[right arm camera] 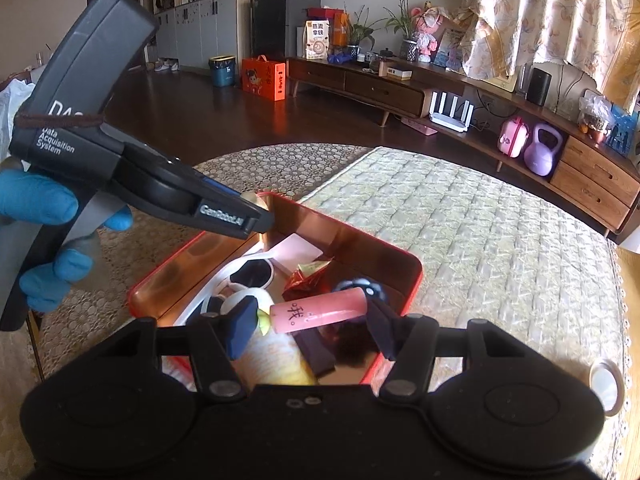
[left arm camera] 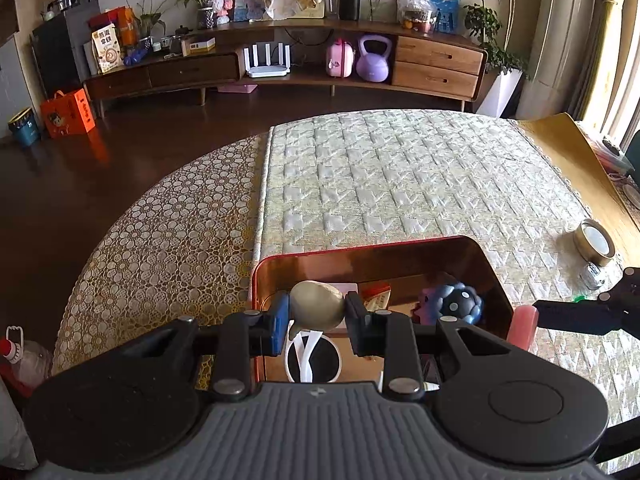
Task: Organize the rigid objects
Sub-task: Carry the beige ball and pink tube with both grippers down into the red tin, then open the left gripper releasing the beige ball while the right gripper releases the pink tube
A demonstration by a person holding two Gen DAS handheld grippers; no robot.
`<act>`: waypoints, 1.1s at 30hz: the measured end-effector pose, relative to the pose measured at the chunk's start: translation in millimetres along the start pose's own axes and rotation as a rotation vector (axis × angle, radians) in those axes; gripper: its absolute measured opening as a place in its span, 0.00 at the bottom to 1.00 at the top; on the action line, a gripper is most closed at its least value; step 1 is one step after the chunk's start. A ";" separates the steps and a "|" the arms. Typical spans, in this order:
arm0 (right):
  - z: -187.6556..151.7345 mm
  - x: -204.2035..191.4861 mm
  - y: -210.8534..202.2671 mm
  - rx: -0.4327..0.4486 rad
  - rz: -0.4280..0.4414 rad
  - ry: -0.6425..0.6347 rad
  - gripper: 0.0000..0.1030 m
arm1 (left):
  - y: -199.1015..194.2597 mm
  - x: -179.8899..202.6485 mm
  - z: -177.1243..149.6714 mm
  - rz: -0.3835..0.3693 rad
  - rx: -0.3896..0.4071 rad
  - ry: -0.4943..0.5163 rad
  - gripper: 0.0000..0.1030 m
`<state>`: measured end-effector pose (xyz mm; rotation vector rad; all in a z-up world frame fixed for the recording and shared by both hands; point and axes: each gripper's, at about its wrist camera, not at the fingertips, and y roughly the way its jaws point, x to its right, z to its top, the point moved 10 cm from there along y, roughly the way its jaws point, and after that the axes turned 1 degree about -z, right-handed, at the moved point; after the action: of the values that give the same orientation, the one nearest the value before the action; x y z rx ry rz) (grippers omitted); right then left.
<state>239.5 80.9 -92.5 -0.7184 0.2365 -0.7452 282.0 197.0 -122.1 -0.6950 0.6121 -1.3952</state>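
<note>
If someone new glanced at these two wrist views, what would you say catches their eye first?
Probably the shiny copper-lined red tin box on the quilted table cover, already holding white-framed sunglasses and a blue dotted ball. Next, the two loads poised over it: the left gripper clamps a smooth beige egg-shaped object, and the right gripper grips a pink cylinder with black writing. A blue-gloved hand stands out at the left of the right wrist view.

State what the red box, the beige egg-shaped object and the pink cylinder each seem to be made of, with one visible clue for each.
Red box: probably tin or other thin metal; its coppery inner walls give mirror-like reflections.
Beige egg-shaped object: looks like smooth stone or hard plastic; matte and even, so it cannot be settled.
Pink cylinder: likely plastic; smooth, slightly glossy, with printed dark characters.
</note>
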 end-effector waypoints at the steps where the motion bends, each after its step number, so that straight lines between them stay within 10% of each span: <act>1: 2.0 -1.2 4.6 -0.002 -0.001 -0.006 0.57 | 4.2 0.0 1.2 0.000 -0.004 0.000 0.29; 33: 11.3 -21.4 56.6 -0.057 0.042 0.007 0.60 | 62.6 1.1 -5.5 -0.003 -0.087 0.026 0.29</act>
<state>259.3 130.5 -123.2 -0.7631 0.2790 -0.7037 319.5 198.2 -172.7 -0.7478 0.6957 -1.3885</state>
